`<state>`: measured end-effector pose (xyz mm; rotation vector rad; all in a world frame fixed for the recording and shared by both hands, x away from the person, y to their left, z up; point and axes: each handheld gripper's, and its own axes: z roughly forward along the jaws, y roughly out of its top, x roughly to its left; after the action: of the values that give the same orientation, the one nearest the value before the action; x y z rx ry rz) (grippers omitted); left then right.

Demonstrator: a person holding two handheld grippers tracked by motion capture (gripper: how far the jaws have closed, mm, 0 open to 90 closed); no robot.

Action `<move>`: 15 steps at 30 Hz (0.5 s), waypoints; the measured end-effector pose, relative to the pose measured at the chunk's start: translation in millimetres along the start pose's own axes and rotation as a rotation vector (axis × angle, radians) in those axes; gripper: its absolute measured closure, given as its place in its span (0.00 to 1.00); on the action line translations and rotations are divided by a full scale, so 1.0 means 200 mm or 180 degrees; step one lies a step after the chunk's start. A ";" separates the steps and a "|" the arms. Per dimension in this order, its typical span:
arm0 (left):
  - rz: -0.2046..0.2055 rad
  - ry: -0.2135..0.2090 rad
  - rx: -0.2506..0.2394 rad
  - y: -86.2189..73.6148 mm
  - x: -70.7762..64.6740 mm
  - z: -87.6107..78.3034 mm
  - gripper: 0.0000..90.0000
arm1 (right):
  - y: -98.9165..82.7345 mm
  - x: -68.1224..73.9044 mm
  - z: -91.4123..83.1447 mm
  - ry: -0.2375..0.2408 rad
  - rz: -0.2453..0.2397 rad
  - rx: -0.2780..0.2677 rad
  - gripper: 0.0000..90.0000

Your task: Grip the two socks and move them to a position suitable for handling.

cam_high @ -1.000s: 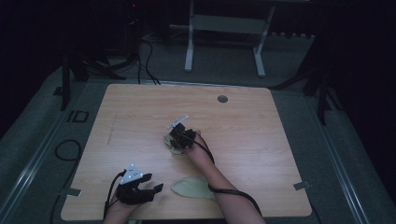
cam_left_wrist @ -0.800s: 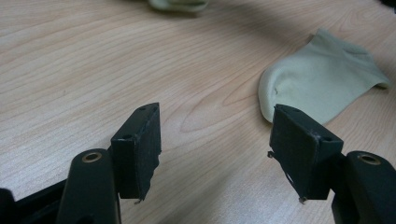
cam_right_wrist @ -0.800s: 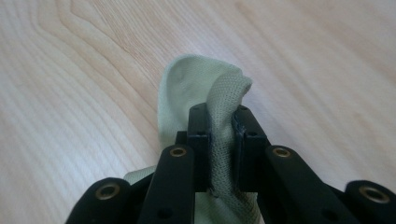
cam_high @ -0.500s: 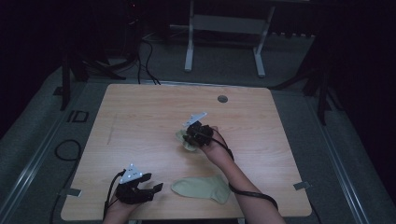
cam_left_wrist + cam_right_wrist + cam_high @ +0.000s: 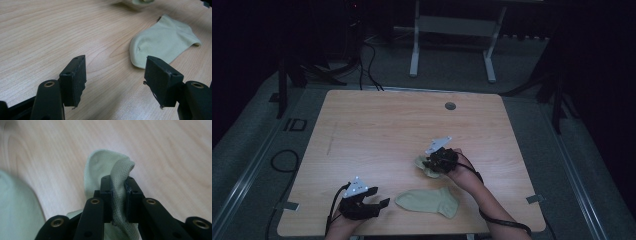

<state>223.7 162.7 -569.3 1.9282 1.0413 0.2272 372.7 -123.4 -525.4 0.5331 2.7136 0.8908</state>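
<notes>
Pale wood-grain table (image 5: 377, 125), smooth laminate with rounded corners and a small round grommet (image 5: 450, 106) near the far edge. At left, near the front edge: left gripper (image 5: 379, 204), black blocky jaws standing well apart, nothing between the flat pads. Just right of it: flat sock (image 5: 429, 201), pale yellow-green fine knit, lying limp on the wood. Farther right and beyond: right gripper (image 5: 430, 163), jaws pinched tight on a bunched sock (image 5: 105, 167), ribbed mesh fold squeezed between the pads.
</notes>
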 end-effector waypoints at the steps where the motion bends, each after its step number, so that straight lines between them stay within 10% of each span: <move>1: 0.0005 0.0001 0.0009 0.00 0.00 0.00 0.38 | -0.01 0.00 0.00 0.0019 0.0013 -0.0010 0.88; 15: -0.0031 -0.0031 0.0059 0.00 -0.01 0.03 0.38 | -0.08 -0.02 0.09 0.0075 -0.0008 0.0124 0.84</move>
<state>225.5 157.4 -572.6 1.9385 1.0495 0.2032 377.8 -127.0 -548.5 0.5300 2.7574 0.8503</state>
